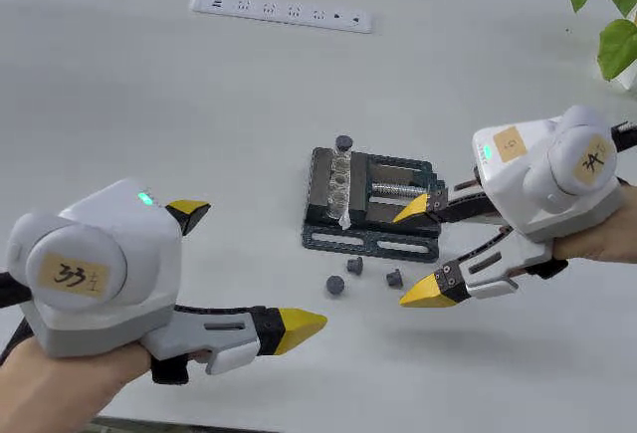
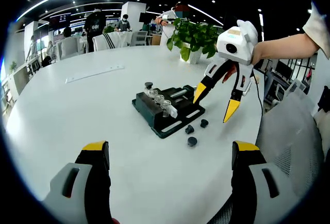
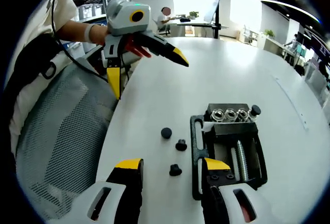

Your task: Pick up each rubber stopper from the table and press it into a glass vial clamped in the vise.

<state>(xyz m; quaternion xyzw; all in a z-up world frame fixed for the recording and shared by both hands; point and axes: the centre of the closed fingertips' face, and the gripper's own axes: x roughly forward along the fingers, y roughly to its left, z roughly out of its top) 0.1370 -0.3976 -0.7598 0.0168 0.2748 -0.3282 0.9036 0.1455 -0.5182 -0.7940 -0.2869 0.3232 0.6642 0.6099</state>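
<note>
A black vise (image 1: 368,241) in the middle of the white table clamps a row of glass vials (image 1: 341,189). The farthest vial carries a dark rubber stopper (image 1: 344,142). Three loose stoppers (image 1: 335,285) (image 1: 355,266) (image 1: 394,278) lie in front of the vise. My right gripper (image 1: 418,252) is open just right of them, one yellow tip over the vise screw. In the right gripper view a stopper (image 3: 175,170) lies on the table between its fingertips (image 3: 129,165). My left gripper (image 1: 249,269) hovers open at the near left with nothing in it.
A white power strip (image 1: 281,11) lies at the far side of the table. A potted plant (image 1: 607,5) stands at the far right. A grey mesh chair (image 3: 56,147) sits beside the table edge by the person's body.
</note>
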